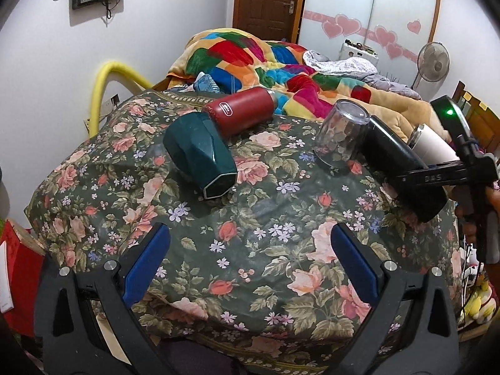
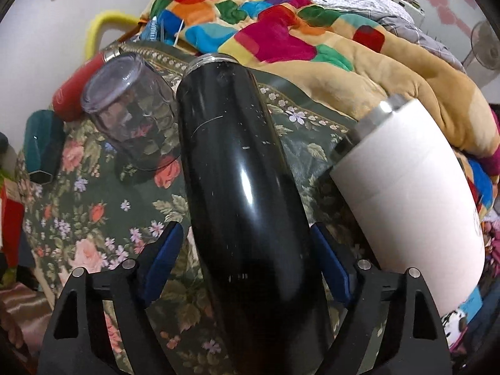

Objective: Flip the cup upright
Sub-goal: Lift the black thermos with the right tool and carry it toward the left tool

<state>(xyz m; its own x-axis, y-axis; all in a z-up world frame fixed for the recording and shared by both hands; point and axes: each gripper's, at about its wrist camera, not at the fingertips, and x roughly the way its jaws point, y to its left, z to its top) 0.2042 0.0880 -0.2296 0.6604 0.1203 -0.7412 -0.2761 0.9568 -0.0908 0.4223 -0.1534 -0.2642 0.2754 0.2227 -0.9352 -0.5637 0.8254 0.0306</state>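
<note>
Right wrist: black cup (image 2: 247, 187) hides right tongs' (image 2: 247, 265) contact.

Both views are evenly lit by soft indoor light, apparently from above; no lamp is visible. Shadows are soft and short, pooling beneath the green cup (image 1: 200, 153) and the clear glass (image 1: 340, 134). The black flask (image 2: 250, 193) carries long white specular streaks along its body. A green indicator light (image 1: 450, 112) blooms slightly. Fisheye distortion bends the door (image 1: 268, 0) and walls, and dark vignetting fills all corners. Focus is sharp on the floral cloth (image 1: 250, 218); the white tumbler (image 2: 415, 187) appears slightly overexposed, with little surface detail.
</note>
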